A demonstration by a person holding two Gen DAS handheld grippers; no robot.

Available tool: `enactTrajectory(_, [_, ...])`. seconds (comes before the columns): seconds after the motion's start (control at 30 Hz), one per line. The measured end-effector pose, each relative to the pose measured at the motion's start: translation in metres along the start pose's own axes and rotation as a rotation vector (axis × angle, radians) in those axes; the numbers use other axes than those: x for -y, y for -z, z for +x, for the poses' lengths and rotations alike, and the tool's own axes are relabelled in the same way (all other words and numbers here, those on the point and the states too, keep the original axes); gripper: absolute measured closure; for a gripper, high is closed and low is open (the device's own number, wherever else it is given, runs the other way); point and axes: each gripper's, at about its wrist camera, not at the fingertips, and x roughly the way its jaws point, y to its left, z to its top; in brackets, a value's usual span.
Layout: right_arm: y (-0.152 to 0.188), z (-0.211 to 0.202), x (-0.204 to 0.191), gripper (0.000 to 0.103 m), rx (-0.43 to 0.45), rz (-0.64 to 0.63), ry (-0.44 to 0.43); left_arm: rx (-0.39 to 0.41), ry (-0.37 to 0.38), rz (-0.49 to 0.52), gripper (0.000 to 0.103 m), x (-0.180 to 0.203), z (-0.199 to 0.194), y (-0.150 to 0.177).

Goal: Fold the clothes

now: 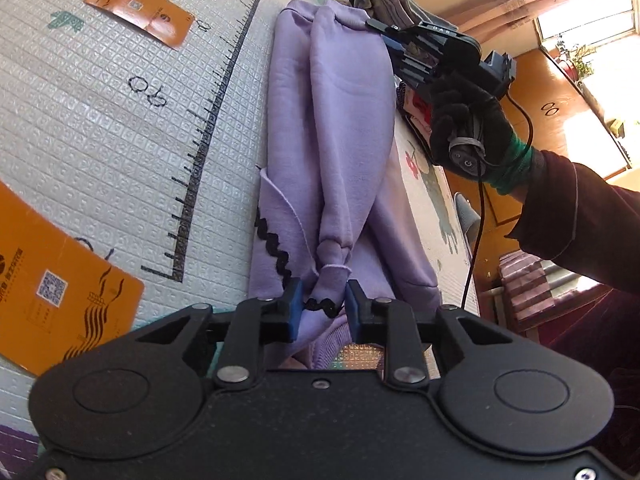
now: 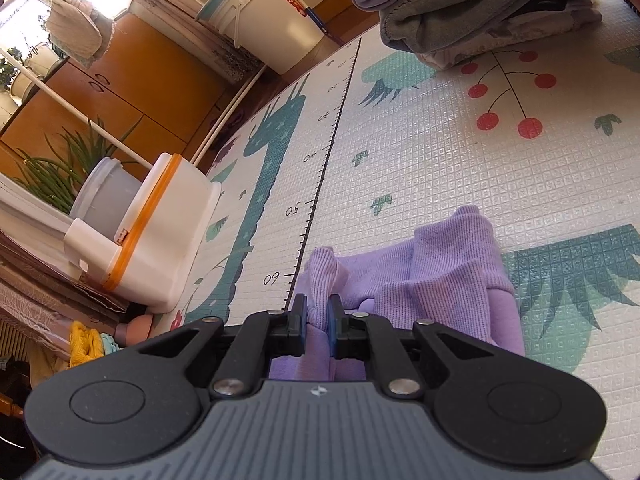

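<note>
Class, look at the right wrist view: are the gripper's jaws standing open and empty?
No: the right gripper is shut, pinching a ribbed fold of the purple garment.

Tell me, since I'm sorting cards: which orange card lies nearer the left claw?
The orange card at the lower left, beside the left claw. The other orange card lies far up the mat.

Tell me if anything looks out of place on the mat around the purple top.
Two orange cards lie loose on the play mat beside the purple top, at different angles. They aren't laundry. Nothing looks spilled or damaged.
</note>
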Motion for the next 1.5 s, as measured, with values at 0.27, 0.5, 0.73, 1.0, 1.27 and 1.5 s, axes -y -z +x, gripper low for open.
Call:
enactTrajectory(0.27, [-0.002, 0.005, 0.001, 0.091, 0.019, -0.010, -0.059, 0.053, 0.155, -0.398, 0.084, -0.053, 0.000, 0.015])
enactTrajectory(0.5, [0.004, 0.035, 0.011, 0.090, -0.106, -0.139, 0.106, 0.070, 0.193, -0.503, 0.084, -0.067, -0.002, 0.023])
enactTrajectory(0.73, [-0.007, 0.028, -0.006, 0.086, -0.120, -0.252, 0.118, 0.079, 0.206, -0.544, 0.084, -0.070, -0.005, 0.033])
enactTrajectory(1.0, [0.034, -0.006, -0.067, 0.083, -0.101, -0.592, 0.088, 0.095, 0.201, -0.544, 0.084, -0.061, -0.001, 0.032])
enactTrajectory(1.27, [0.149, -0.038, -0.101, 0.083, -0.242, -0.784, 0.039, 0.130, 0.039, -0.242, 0.047, -0.004, -0.026, 0.010])
enactTrajectory(1.5, [0.169, -0.061, -0.104, 0.083, -0.159, -0.802, 0.094, 0.167, -0.103, 0.435, 0.053, 0.094, -0.004, -0.018])
